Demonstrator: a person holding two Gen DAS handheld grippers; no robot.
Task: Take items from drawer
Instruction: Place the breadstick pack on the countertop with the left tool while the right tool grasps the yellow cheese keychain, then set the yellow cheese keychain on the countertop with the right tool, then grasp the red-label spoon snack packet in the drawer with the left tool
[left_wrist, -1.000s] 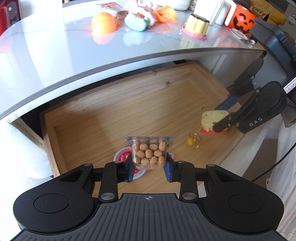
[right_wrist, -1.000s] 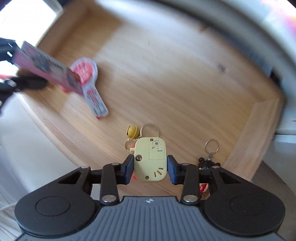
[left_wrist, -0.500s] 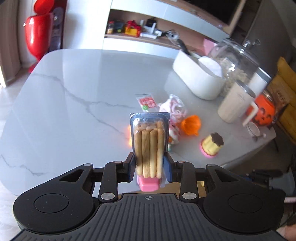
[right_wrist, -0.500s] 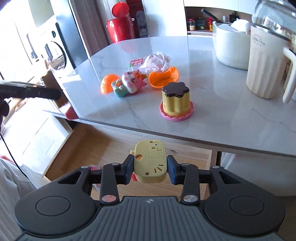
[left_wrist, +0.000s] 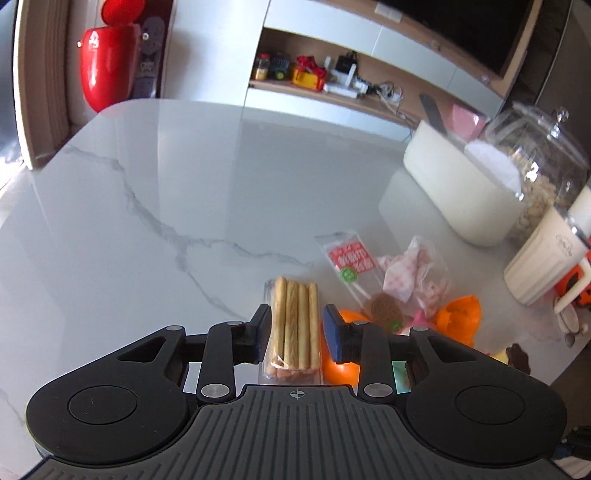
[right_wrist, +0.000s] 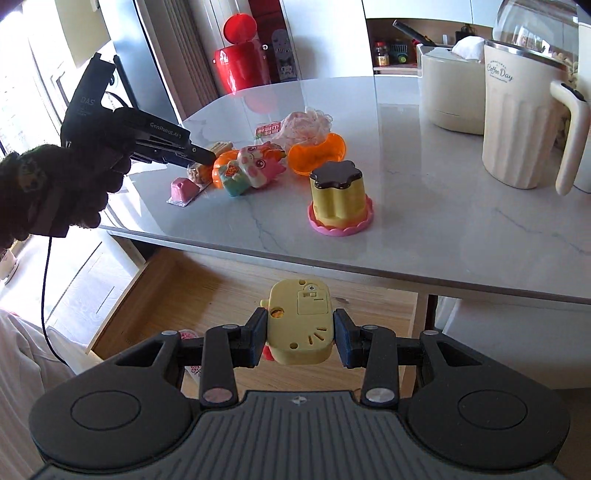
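Biscuit sticks in a clear pack (left_wrist: 293, 328) lie on the marble table (left_wrist: 147, 206) between the fingers of the left gripper (left_wrist: 297, 334), their long axis running straight away from the camera, the far ends pointing toward the middle of the table. The left pad sits against the pack's side while the right pad stands a little off it with a gap showing, so the jaws are parted around the pack and not pinching it. From the right wrist view the pack's pink end (right_wrist: 183, 189) rests flat on the table near its front edge, close beside an orange capsule half (right_wrist: 221, 167) and a pastel animal toy (right_wrist: 255, 168). To the pack's left the table is bare and wide; to its right things crowd in: a red-labelled wrapper (left_wrist: 349, 260), a pink-and-white bag (left_wrist: 417, 273) and another orange half-shell (left_wrist: 461, 319). The right gripper (right_wrist: 300, 332) is closed on a yellow toy (right_wrist: 300, 325), held with its flat back and battery hatch facing the camera, long axis roughly upright between the pads. It hangs over the open wooden drawer (right_wrist: 207, 295), below and in front of the table's front edge, short of a pudding-shaped toy (right_wrist: 338, 197) standing on the table.
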